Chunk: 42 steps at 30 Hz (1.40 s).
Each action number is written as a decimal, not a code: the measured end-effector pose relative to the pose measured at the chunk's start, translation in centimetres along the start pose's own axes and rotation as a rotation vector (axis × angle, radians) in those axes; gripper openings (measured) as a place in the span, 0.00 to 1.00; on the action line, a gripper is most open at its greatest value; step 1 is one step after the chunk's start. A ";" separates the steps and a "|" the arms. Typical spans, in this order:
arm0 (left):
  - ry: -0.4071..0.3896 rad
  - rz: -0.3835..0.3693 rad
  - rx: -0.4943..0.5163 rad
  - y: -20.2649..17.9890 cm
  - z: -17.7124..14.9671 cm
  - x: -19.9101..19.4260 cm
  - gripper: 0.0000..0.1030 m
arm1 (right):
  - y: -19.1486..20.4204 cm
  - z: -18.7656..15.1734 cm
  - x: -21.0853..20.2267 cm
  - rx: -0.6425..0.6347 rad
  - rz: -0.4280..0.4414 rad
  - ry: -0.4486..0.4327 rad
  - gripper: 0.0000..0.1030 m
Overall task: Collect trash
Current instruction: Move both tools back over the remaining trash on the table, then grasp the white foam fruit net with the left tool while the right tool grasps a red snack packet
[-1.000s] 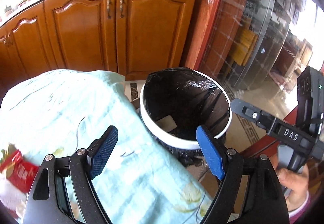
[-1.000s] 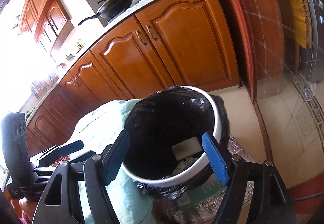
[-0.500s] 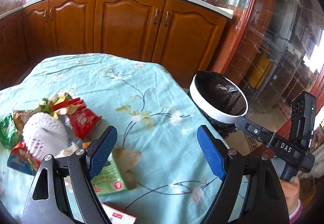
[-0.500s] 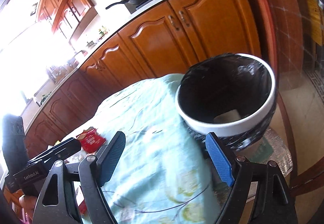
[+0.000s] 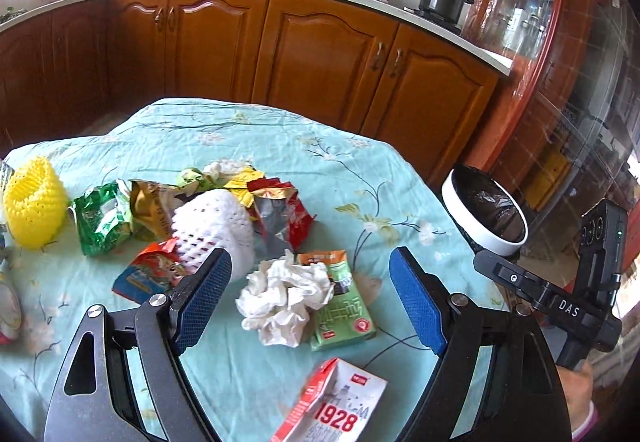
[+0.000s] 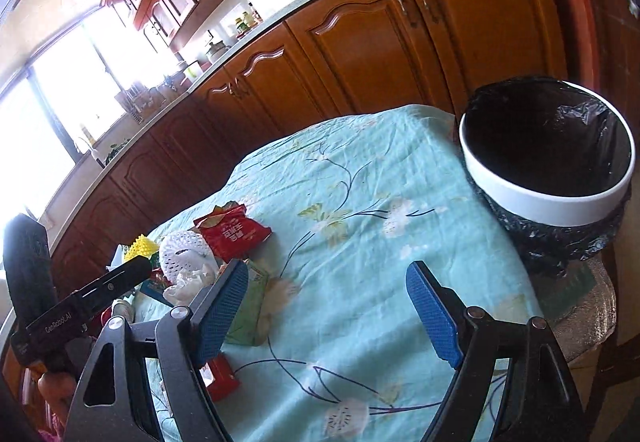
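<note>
Left gripper [image 5: 310,302]: fingers spread wide and empty, framing the crumpled tissue [image 5: 286,296] at lower centre, likely lining up a grab
Right gripper [image 6: 326,312]: fingers wide apart too, holding nothing, hovering over bare tablecloth [image 6: 360,182]
Trash: wrappers, a white foam net [image 5: 214,228], a yellow foam net [image 5: 34,206] and a green carton [image 5: 342,306] heaped mid-left on the cloth
Bin [image 6: 548,162]: black-lined, white-rimmed, right of frame just off the table edge, handy for drops
Judgement: tissue looks the easiest next pick
</note>
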<state>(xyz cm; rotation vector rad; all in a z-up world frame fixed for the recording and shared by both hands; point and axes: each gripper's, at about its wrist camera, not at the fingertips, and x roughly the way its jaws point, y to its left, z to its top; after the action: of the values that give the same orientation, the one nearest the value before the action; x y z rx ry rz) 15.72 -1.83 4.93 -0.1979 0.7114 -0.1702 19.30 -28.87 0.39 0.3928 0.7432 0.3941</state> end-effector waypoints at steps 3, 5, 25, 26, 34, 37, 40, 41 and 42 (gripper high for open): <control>-0.004 0.018 -0.017 1.3 0.2 -0.3 0.81 | 1.4 -0.1 0.6 -0.022 0.018 0.014 0.80; -0.010 0.036 -0.024 2.0 0.3 -0.4 0.81 | 2.4 0.0 1.2 -0.039 0.032 0.024 0.80; 0.064 0.080 -0.009 6.5 2.4 2.1 0.81 | 11.4 1.8 10.6 -0.253 0.092 0.161 0.70; 0.069 0.076 -0.003 6.4 2.4 2.3 0.81 | 11.5 1.8 11.5 -0.256 0.091 0.184 0.67; 0.099 0.090 0.054 5.4 2.6 4.9 0.66 | 11.8 1.8 15.3 -0.300 0.060 0.251 0.41; 0.139 0.073 0.061 5.3 2.5 6.1 0.28 | 10.8 2.3 15.3 -0.277 0.067 0.241 0.09; 0.136 0.054 0.061 5.3 2.3 6.2 0.15 | 10.1 2.8 14.3 -0.260 0.064 0.208 0.02; 0.131 0.049 0.062 5.2 2.3 6.0 0.13 | 9.8 2.9 13.9 -0.255 0.065 0.198 0.00; 0.126 0.045 0.063 5.1 2.4 5.8 0.12 | 9.7 3.1 13.6 -0.249 0.066 0.193 0.00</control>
<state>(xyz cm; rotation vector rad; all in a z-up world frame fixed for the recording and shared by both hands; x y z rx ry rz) 22.01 2.08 1.85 -0.1112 0.8344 -0.1628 28.64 -14.76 -0.67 0.1456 0.8583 0.5858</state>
